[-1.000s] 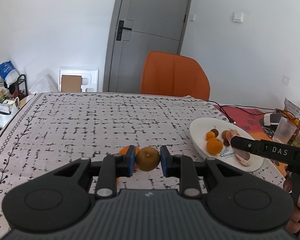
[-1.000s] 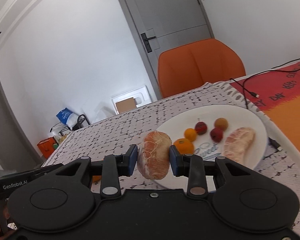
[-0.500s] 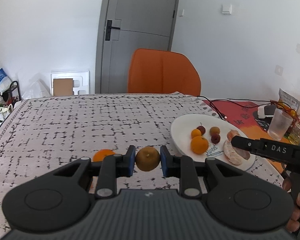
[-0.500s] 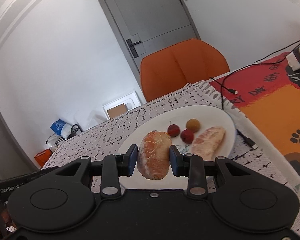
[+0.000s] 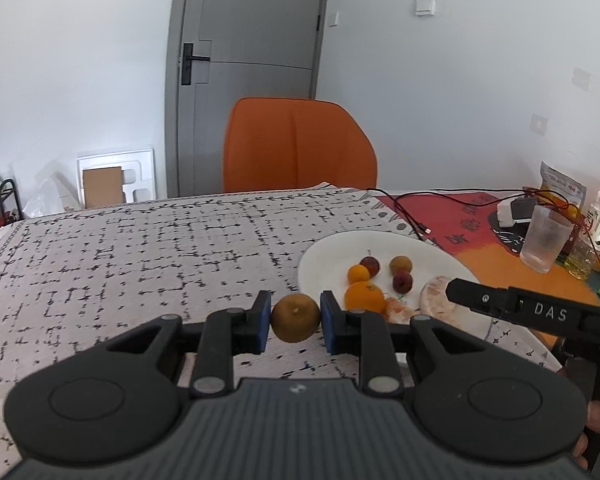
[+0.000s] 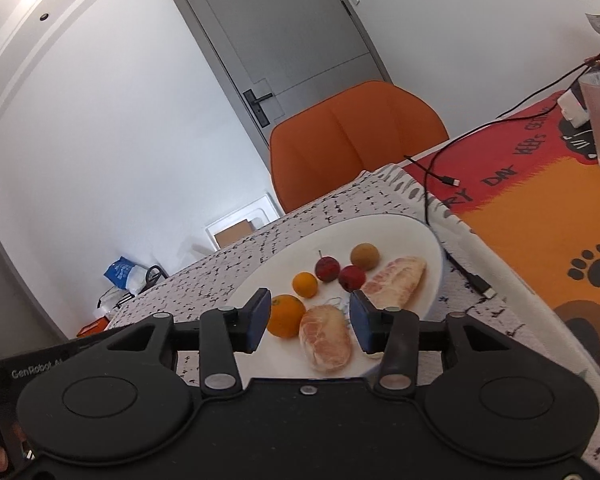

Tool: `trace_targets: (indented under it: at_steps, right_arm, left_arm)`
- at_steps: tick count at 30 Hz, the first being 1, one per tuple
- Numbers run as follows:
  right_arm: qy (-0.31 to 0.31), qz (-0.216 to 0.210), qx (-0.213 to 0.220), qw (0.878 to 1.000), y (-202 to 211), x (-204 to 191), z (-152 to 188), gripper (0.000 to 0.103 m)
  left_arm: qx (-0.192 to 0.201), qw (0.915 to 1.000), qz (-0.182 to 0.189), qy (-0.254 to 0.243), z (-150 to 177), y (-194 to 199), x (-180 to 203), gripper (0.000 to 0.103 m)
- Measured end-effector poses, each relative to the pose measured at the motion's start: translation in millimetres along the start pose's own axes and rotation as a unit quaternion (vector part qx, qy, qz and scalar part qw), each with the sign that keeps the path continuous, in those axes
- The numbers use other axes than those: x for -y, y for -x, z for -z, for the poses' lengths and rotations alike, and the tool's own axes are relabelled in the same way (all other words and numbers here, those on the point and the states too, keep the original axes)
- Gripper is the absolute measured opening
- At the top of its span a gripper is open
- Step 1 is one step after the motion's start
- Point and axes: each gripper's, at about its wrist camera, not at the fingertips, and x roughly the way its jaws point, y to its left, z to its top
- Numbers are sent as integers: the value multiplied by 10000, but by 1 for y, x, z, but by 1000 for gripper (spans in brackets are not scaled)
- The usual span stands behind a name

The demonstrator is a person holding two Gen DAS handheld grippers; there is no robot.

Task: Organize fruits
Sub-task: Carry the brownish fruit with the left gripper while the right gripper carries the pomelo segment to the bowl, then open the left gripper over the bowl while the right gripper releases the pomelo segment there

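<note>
The peeled pomelo segment (image 6: 326,339) now lies on the white plate (image 6: 400,226), where half a second ago the right gripper (image 6: 309,322) carried it clamped above the dish. The fingers (image 6: 257,319) of that gripper are opening, and the segment sits between them with a gap on either side, touching neither pad. That delivery looks finished. It rests just beside an orange (image 6: 286,316), with another pomelo piece (image 6: 396,280) further back. The left gripper (image 5: 295,319) has its fingers narrow, pinched on a small brown fruit (image 5: 295,318) held above the bench (image 5: 140,248), just short of the plate's near rim, probably next to go in.
</note>
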Motion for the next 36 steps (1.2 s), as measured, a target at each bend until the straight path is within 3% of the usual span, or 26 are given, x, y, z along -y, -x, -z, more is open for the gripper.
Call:
trace_targets:
  at_steps: [11,18,20,26,30,34,36]
  right_arm:
    - [44,252,-19,9997,12,7,-6,46]
    - [-18,359,13,9994,16,14,-7,48]
    - [-54,338,33,9994,18,15,-7,53]
    - [-29,287,100,9995,22,14,-8,58]
    - [-46,272,92,9996,21,11,-8,58]
    - [-9,226,78,9997,19,4,-8,68]
    - [24,209,82,9997,18,0,-8,72]
  left_arm:
    - [-35,9984,550,-144,-6,-21,23,25]
    - [-17,9978,640,-163,-10,-29,30,27]
    - [-5,9977,646,-226,-13,-26,33,29]
    - [48,9987,410,-296,-16,-18,29,43]
    - [123,9993,160,-323,-20,-12,20,64]
    - [242,9993,4,-272,-22,-1,9,80]
    - [290,9993,-75,-224,-23,4,3,81]
